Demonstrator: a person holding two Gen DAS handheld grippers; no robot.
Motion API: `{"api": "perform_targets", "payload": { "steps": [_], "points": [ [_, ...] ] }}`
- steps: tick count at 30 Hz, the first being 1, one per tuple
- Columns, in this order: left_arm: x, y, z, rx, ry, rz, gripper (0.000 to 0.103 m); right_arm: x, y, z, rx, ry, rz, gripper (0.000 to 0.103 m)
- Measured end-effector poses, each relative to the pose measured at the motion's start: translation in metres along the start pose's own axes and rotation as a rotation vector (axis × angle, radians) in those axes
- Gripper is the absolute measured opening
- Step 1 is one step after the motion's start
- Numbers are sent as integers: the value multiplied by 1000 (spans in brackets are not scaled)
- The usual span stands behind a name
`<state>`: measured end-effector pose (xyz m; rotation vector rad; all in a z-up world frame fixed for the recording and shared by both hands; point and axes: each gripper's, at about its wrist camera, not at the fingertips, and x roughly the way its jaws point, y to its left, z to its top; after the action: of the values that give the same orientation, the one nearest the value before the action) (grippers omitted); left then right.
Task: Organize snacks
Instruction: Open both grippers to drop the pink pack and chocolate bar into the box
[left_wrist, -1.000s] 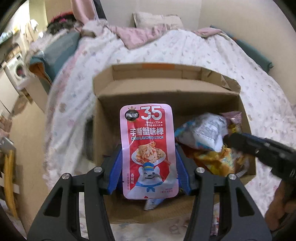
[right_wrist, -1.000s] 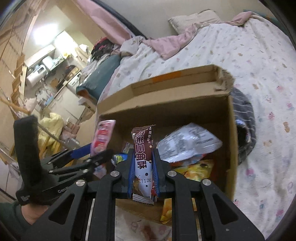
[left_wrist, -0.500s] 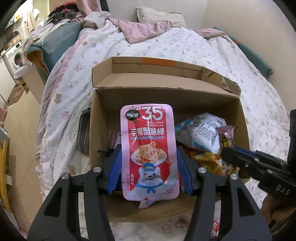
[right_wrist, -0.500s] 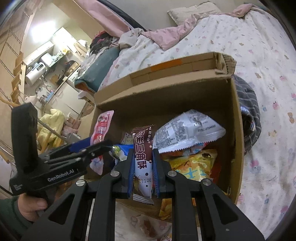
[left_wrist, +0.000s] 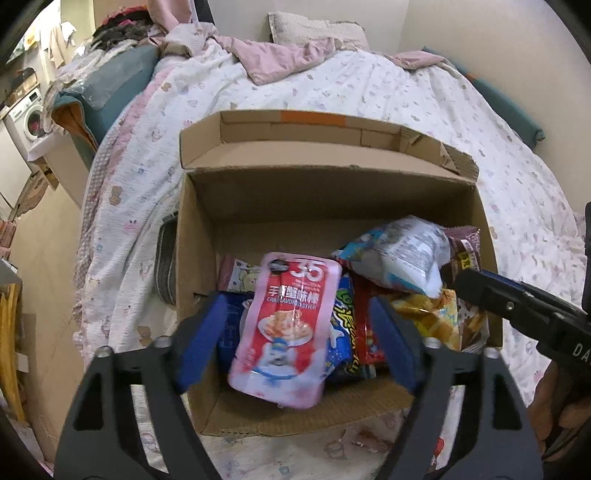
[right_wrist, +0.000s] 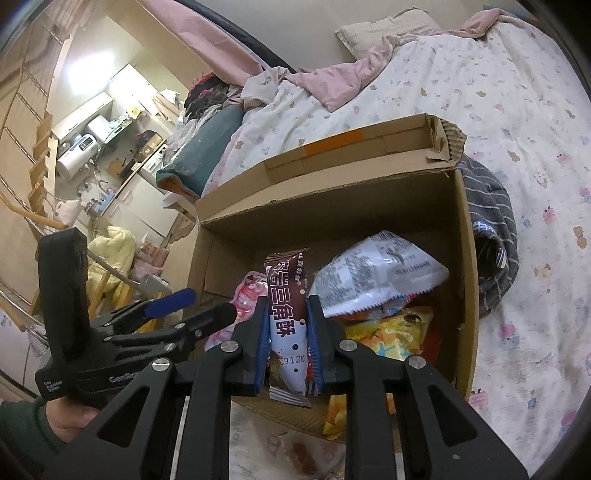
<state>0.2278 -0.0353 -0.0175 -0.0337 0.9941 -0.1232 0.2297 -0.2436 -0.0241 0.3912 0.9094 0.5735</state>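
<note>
An open cardboard box (left_wrist: 332, 192) (right_wrist: 332, 221) stands on the bed with several snack packets in it. My left gripper (left_wrist: 295, 299) (right_wrist: 208, 304) hangs over the box's near left; its jaws are opening wide. A pink crab-stick pouch (left_wrist: 288, 325) (right_wrist: 247, 295), blurred, drops between them, clear of both blue pads (left_wrist: 199, 339). My right gripper (right_wrist: 288, 301) (left_wrist: 461, 280) is over the box's near edge, shut on an upright brown snack packet (right_wrist: 286, 295) (left_wrist: 465, 251), its jaws just starting to ease apart. A silver-white bag (left_wrist: 402, 254) (right_wrist: 373, 273) and a yellow bag (left_wrist: 424, 310) lie at the right.
The flowered quilt (left_wrist: 369, 92) covers the bed all around, with a pink blanket (left_wrist: 288, 59) and a pillow (left_wrist: 317, 29) at the head. A grey striped cloth (right_wrist: 487, 221) lies against the box's right wall. A hand (right_wrist: 70, 417) holds the left gripper. The floor and a washing machine (left_wrist: 26, 114) lie to the left.
The left jaws have spread wide and the pink pouch has slipped out of them, down into the box. The right gripper still has the brown packet and has barely moved.
</note>
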Motion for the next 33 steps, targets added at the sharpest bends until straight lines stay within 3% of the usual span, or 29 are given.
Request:
{"api": "perform_targets", "payload": {
  "steps": [1, 3, 4, 5, 24, 33],
  "points": [
    [-1, -1, 0, 5, -5, 1, 79, 0, 0, 0, -3, -1, -1, 23],
    [-1, -2, 1, 16, -5, 9, 79, 0, 0, 0, -1, 0, -7, 35],
    [-1, -2, 1, 19, -6, 14, 79, 0, -1, 0, 6, -3, -6, 65],
    [-1, -2, 1, 20, -5, 13, 79, -2, 0, 0, 11, -15, -6, 81],
    [-2, 3, 1, -1, -3, 8, 79, -12, -4, 3, 0, -43, -20, 82],
    [-27, 0, -14, -8, 7, -17, 79, -37, 4, -12, 3, -65, -47, 82]
  ]
}}
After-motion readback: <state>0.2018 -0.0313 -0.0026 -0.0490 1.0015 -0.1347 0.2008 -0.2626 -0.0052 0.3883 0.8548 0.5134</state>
